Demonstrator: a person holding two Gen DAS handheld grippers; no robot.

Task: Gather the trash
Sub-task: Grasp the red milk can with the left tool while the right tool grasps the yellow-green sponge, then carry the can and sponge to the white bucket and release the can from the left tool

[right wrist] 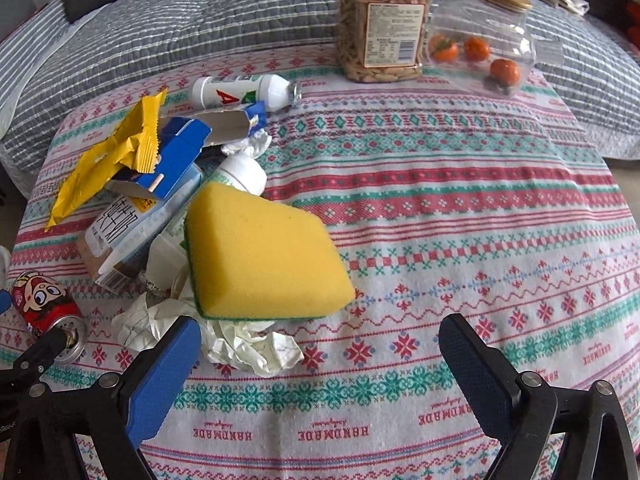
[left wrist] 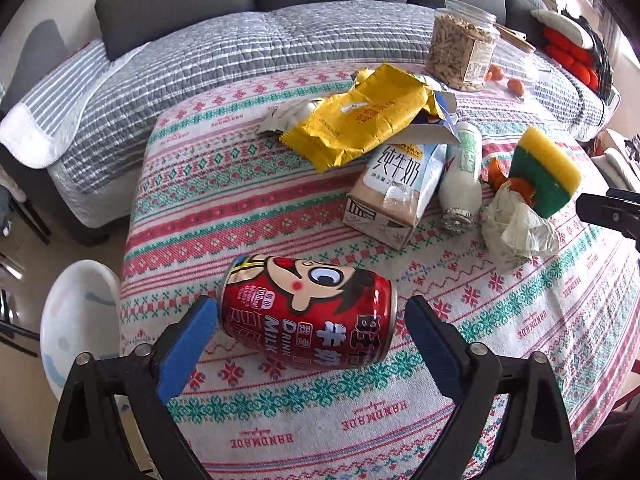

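Observation:
A red milk-drink can (left wrist: 308, 312) lies on its side on the patterned tablecloth (left wrist: 248, 208). My left gripper (left wrist: 312, 304) is open, with one blue pad at each end of the can; a gap shows at the right pad. Behind it lies a heap of trash: a yellow wrapper (left wrist: 360, 120), a milk carton (left wrist: 396, 196), a white bottle (left wrist: 462, 184) and crumpled paper (left wrist: 516, 228). A yellow-green sponge (right wrist: 260, 256) leans tilted on the crumpled paper (right wrist: 248, 344). My right gripper (right wrist: 320, 326) stands open just in front of the sponge, holding nothing.
A white bin (left wrist: 76, 320) sits on the floor past the table's left edge. At the back stand a snack jar (right wrist: 380, 24) and a clear jar with small oranges (right wrist: 480, 52). A sofa with a grey striped quilt (left wrist: 240, 40) lies behind the table.

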